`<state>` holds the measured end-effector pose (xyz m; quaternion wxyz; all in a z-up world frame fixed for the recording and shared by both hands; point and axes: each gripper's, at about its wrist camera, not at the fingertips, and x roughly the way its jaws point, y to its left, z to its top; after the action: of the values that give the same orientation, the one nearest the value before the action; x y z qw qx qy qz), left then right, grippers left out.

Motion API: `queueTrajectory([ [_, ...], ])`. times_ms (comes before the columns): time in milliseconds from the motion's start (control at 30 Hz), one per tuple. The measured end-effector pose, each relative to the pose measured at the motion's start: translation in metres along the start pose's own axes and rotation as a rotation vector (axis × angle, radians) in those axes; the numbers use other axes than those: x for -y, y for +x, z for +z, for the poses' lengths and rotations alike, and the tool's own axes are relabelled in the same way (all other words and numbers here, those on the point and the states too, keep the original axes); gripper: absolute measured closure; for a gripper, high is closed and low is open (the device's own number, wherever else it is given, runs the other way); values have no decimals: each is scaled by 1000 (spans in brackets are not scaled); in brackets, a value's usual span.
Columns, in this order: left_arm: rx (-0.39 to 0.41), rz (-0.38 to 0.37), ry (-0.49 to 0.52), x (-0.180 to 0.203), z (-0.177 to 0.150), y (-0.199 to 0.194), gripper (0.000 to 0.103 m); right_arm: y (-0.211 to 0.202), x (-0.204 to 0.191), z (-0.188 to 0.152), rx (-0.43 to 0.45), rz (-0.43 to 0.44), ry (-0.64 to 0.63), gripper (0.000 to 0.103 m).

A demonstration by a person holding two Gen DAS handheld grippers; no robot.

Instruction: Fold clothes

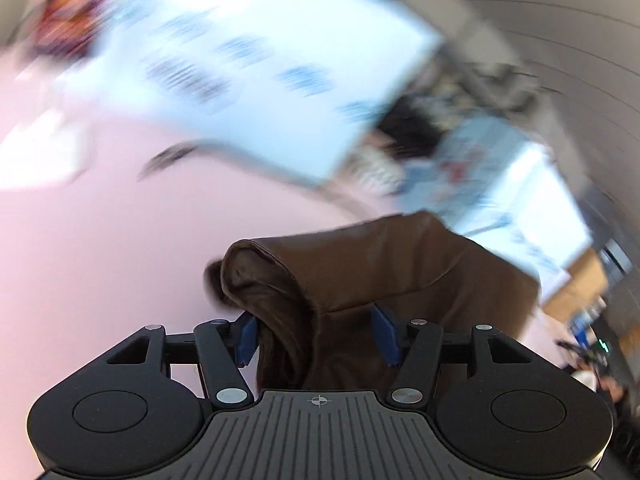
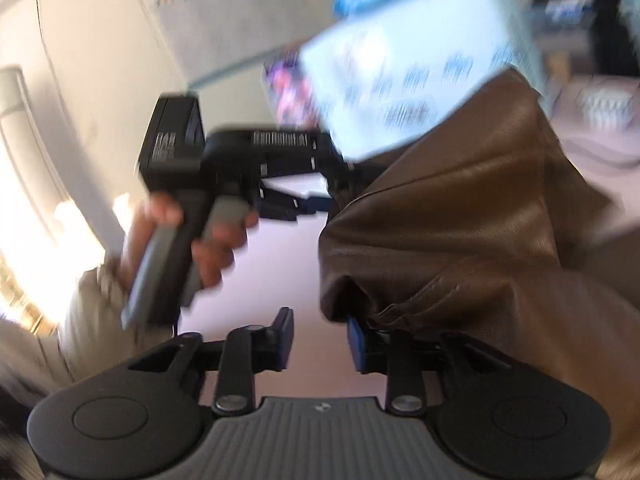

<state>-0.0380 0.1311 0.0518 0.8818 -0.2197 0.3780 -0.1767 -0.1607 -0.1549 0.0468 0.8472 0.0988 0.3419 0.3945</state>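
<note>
A brown leather-like garment (image 1: 380, 276) hangs bunched between the blue pads of my left gripper (image 1: 318, 332), whose jaws stand apart around the cloth, above a pink surface (image 1: 100, 240). In the right wrist view the same garment (image 2: 460, 220) drapes over the right finger of my right gripper (image 2: 320, 338). Its jaws stand apart with pink surface showing between the pads. The person's hand (image 2: 216, 240) holds the left gripper's handle (image 2: 192, 184) ahead, at the garment's far end. Both views are motion-blurred.
A white box with blue print (image 1: 256, 60) lies beyond the garment, also in the right wrist view (image 2: 420, 72). A white cloth (image 1: 36, 156) lies at the left. A colourful item (image 1: 68, 12) sits at top left. Clutter and a wall (image 2: 100, 60) lie beyond.
</note>
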Motion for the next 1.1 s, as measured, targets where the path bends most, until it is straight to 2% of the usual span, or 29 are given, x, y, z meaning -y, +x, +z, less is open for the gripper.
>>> queueTrajectory([
  [33,-4,33,-20,-16,-4,-6,46,-6,-1,-1,19,-2,-1,47],
  [67,-4,56,-28,-28,-7,-13,44,-17,-1,1,63,-3,9,34],
  [100,0,60,-19,-33,-9,-24,40,-30,0,2,108,0,27,21],
  [167,18,25,11,-35,-10,-48,36,-59,4,3,201,20,79,8],
  [233,53,-34,61,-26,-8,-71,30,-112,17,1,351,77,185,3],
  [300,85,-142,131,-7,-4,-91,23,-154,33,-4,454,127,299,1],
  [333,86,-192,155,3,-2,-94,18,-174,43,-9,501,134,368,1],
  [400,59,-304,204,29,0,-93,12,-208,66,-15,584,86,486,0],
  [467,-10,-349,222,50,-4,-79,12,-231,83,-27,612,-67,531,0],
  [600,-288,-360,180,80,-16,-29,12,-249,100,-57,565,-370,677,0],
  [633,-332,-350,165,82,-20,-21,12,-251,104,-68,555,-481,741,0],
  [667,-344,-325,144,78,-24,-18,12,-249,108,-79,541,-543,801,0],
  [700,-356,-301,124,74,-29,-16,12,-243,114,-89,525,-570,860,0],
  [733,-362,-274,102,69,-32,-16,12,-240,120,-97,514,-552,921,0],
  [800,-363,-255,46,58,-33,-18,12,-233,132,-112,515,-405,1021,0],
  [833,-374,-267,9,52,-33,-16,12,-229,137,-113,525,-358,1040,0],
  [867,-392,-285,-39,45,-32,-12,12,-226,141,-110,536,-353,1042,0],
  [933,-418,-302,-125,33,-31,-2,12,-221,150,-102,553,-389,1025,0],
  [967,-418,-265,-148,30,-30,8,12,-218,153,-98,564,-413,1011,0],
  [1033,-425,-215,-173,29,-30,30,12,-209,154,-85,585,-459,985,0],
  [1100,-408,-229,-173,36,-29,41,12,-201,154,-73,598,-475,956,1],
])
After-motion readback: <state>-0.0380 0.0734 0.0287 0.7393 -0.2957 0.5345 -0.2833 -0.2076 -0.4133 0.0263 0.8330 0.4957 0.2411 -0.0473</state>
